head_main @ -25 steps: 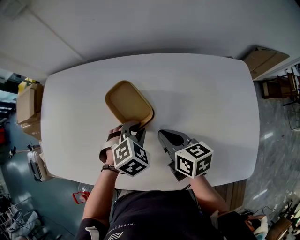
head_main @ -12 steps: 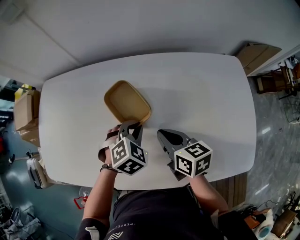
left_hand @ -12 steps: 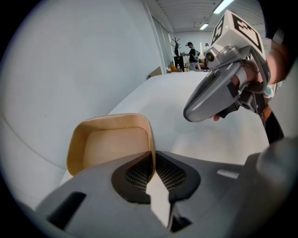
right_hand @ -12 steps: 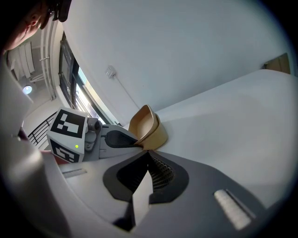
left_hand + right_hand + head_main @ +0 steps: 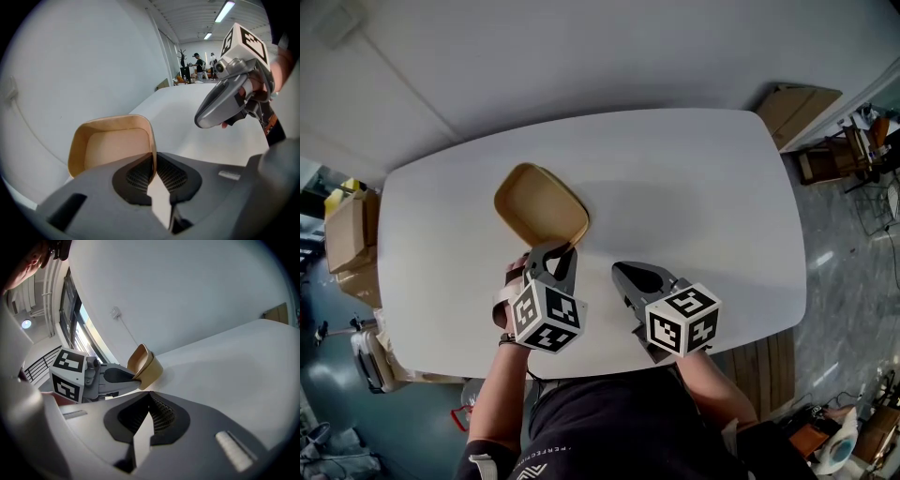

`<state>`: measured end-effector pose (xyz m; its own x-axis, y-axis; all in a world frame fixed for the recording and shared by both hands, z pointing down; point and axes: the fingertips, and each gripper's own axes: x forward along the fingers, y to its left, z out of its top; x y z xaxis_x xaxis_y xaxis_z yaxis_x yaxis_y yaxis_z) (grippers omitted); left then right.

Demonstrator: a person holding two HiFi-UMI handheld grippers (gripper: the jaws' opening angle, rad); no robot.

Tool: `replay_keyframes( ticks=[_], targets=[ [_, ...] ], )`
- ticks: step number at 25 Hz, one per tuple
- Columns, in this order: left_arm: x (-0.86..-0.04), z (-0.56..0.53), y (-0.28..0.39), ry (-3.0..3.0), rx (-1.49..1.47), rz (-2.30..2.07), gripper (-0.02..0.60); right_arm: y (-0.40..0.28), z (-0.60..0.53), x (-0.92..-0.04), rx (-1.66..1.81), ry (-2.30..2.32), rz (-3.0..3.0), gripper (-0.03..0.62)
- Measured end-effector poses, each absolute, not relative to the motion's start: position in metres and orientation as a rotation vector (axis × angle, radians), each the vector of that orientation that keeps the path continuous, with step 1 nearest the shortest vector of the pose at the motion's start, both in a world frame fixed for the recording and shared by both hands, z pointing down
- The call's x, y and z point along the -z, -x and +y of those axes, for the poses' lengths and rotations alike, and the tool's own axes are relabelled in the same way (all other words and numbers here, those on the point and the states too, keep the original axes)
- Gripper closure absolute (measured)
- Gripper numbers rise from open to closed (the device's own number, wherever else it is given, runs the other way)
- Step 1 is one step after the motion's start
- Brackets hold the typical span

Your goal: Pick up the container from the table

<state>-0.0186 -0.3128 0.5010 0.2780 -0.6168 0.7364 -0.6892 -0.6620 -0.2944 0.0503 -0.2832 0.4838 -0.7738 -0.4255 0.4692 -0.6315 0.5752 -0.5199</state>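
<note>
Nearest the head camera, a person in a dark top [image 5: 619,431] is holding both tools over the near edge of the white oval desk [image 5: 703,187], with the marker cubes facing up. The left gripper [image 5: 566,251] is clenching the near rim of the tan container [image 5: 539,206]. Its jaws have just been closing, and the left gripper view is showing the thin wall pinched between the ribbed pads [image 5: 140,176]. The right gripper [image 5: 624,273] is hovering just beside the left one, apart from the container, with its jaws together and nothing between them. The container is sitting at the left-centre of the desk, open side up and empty. In the right gripper view it is tilting up at the gripped side and throwing a soft shadow on the desk. I cannot tell whether its far edge is touching the surface. The desk top is plain matte white with rounded corners. Beyond it a pale wall is running along the far side, with a thin cable [image 5: 123,329] hanging down it. Cardboard boxes [image 5: 349,234] are standing on the grey glossy floor at the left, and a flat cardboard piece [image 5: 795,111] is leaning near the far right corner beside some wooden furniture [image 5: 825,159]. Far down the room, people [image 5: 198,63] are standing under ceiling strip lights [image 5: 225,10].
</note>
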Motion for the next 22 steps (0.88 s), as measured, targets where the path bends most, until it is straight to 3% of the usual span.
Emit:
replay_keyframes(
  ticks=[22],
  targets=[
    [-0.452, -0.231, 0.078, -2.470, -0.947, -1.439, 0.554, -0.016, -0.221, -0.447, -0.846, -0.987, -2.569, 0.594]
  ],
)
